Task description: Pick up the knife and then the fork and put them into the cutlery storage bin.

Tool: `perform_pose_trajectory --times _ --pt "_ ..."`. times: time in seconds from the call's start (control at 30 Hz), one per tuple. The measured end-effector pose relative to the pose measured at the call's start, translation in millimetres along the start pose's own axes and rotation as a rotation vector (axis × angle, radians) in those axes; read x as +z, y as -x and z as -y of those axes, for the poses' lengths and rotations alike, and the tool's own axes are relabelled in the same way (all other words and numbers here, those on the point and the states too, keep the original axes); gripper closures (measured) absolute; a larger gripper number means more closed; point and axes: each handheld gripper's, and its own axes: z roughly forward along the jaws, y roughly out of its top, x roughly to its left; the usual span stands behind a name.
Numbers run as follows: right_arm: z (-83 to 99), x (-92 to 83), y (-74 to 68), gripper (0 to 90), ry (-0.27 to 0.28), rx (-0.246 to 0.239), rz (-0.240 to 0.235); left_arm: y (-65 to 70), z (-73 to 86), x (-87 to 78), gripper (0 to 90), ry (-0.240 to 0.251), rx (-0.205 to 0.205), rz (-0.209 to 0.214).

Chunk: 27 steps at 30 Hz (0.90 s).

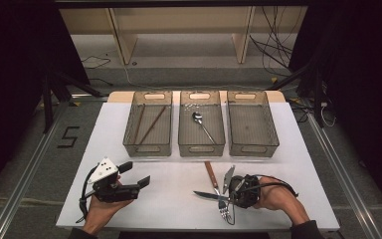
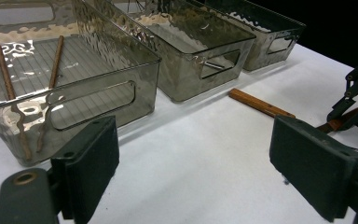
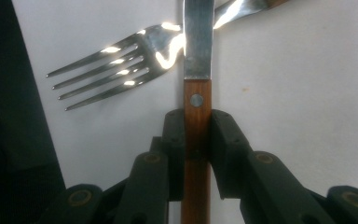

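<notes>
High view: going left to right, the left gripper (image 1: 137, 175) rests near the table's (image 1: 129, 204) front left edge, jaws spread wide with nothing between them, well apart from any cutlery. Behind stand three bins in a row: the left bin (image 1: 148, 148) holds two chopsticks (image 1: 151, 124), the middle bin (image 1: 201, 147) a spoon (image 1: 202, 126), and the right bin (image 1: 252, 148) looks bare. Near the front right, the right gripper (image 1: 227, 188) is pinched narrow on a knife (image 1: 206, 194). In the right gripper view, the knife's wooden handle (image 3: 196, 116) sits between the pads, its long axis running straight out along the jaws, the blade pointing away and crossing over a fork (image 3: 121, 53). A second knife (image 1: 211, 174) lies just beside. The right hand (image 1: 278, 196) holds the knife, so lifting it falls to that side; the fork under the blade could be disturbed.
</notes>
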Motion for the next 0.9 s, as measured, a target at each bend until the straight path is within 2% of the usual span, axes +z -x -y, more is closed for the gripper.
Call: perform_pose_trajectory --times 0.17,0.4,0.43,0.53,0.9 --pt "4.8 -11.9 5.1 77.3 0.088 0.031 0.012 -0.1 -0.1 -0.1 15.3 0.001 0.003 0.0" --pt "11.3 -34.1 21.2 77.3 0.263 0.199 0.054 -0.5 -0.1 -1.1 15.3 0.007 0.0 0.001" --pt "11.8 -37.0 23.9 77.3 0.278 0.232 0.057 -0.6 -0.1 -1.2 15.3 0.008 0.0 0.001" --pt "13.2 -43.1 32.3 77.3 0.309 0.293 0.078 -0.5 -0.1 -1.3 15.3 0.01 -0.001 0.001" --pt "10.3 -62.2 57.0 77.3 0.434 0.446 0.126 -0.2 -0.3 -1.7 15.3 0.017 -0.004 -0.001"
